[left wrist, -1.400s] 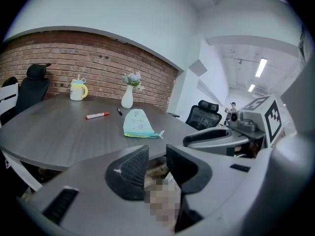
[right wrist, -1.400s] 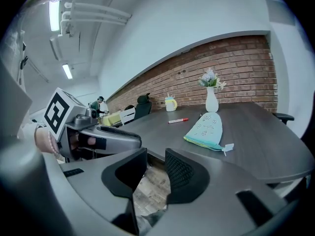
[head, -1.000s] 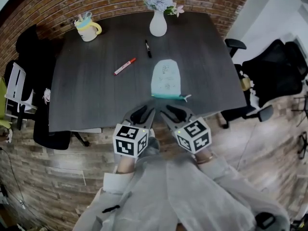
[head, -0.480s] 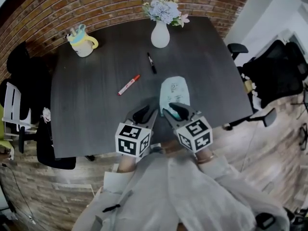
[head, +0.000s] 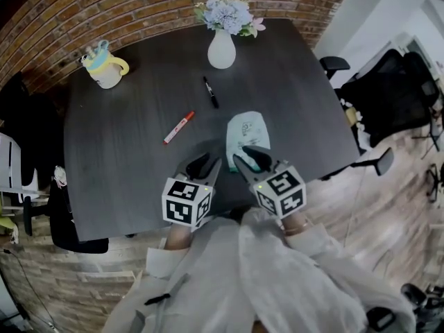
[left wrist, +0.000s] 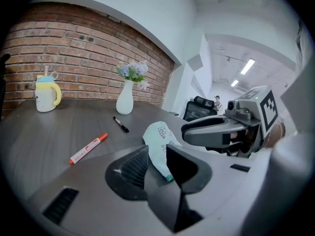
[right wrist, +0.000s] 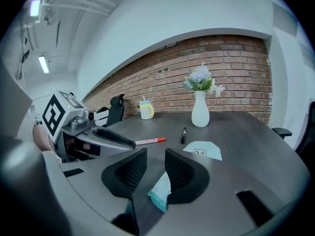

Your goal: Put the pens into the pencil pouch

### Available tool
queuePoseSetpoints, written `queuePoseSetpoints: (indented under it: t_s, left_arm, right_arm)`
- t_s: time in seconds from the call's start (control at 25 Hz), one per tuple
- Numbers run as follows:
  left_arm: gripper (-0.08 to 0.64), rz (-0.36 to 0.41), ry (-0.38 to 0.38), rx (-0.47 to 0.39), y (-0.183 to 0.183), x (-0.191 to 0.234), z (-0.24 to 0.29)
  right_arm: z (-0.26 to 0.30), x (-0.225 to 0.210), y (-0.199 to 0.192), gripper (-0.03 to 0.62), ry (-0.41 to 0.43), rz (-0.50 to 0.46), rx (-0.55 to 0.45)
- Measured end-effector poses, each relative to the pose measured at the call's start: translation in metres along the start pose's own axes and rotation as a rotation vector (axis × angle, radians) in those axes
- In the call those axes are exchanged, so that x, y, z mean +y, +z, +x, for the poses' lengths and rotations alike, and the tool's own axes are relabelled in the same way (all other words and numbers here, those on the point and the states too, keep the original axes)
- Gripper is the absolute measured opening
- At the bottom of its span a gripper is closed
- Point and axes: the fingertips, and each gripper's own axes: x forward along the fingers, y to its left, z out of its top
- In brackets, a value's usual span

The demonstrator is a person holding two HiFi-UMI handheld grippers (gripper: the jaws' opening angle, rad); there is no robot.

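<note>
Dark wood-grain table (head: 125, 151) is taking up most of the room in front of me, w/ a brick wall (head: 83, 12) running behind its far edge. At the far left corner a cream mug (head: 105, 66) w/ a yellow handle is standing upright, something pale blue poking out of its top. Moving right, a red marker (head: 179, 127) is lying flat on bare tabletop, red end angled toward the far side, apart from everything else.

At the near edge the person is holding the L gripper (left wrist: 156, 149) over the table, tilting downward. Its jaws are standing apart and gripping nothing, just left of the pouch's near end.

Further back a black pen (head: 210, 92) is lying flat, btwn the marker and a white vase (head: 221, 49). The vase is standing upright near the far edge, holding pale blue & pink flowers (head: 225, 12).

Pencil pouch (head: 248, 132), pale mint w/ a small printed drawing, is lying flat mid-table, right of both pens and apart from them. Its teal zip end is facing the person.

R gripper (right wrist: 155, 154) is hovering over that near end. Its jaws are gaping; the teal edge is showing in the gap, but the pads aren't pressing on it. Both pens are lying outside the pouch.

Right of the table, black office chairs (head: 388, 96) are standing on the wood-plank floor (head: 388, 207).
</note>
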Motion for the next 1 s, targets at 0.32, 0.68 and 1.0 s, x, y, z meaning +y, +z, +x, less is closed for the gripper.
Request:
queuePoseSetpoints:
  t_s: [0.32, 0.68, 1.0]
  left_arm:
    - [0.094, -0.016, -0.009, 0.023, -0.007, -0.005, 0.009]
    - [0.094, -0.078, 0.025, 0.046, -0.012, -0.001, 0.018]
    - [0.094, -0.134, 0.026, 0.073, -0.027, -0.007, 0.029]
  right_arm:
    - [-0.007, -0.021, -0.01, 0.094, -0.016, 0.0, 0.032]
    - [0.001, -0.017, -0.026, 0.094, 0.11, -0.135, 0.167]
    - [-0.002, -0.006, -0.062, 0.134, 0.227, -0.249, 0.322]
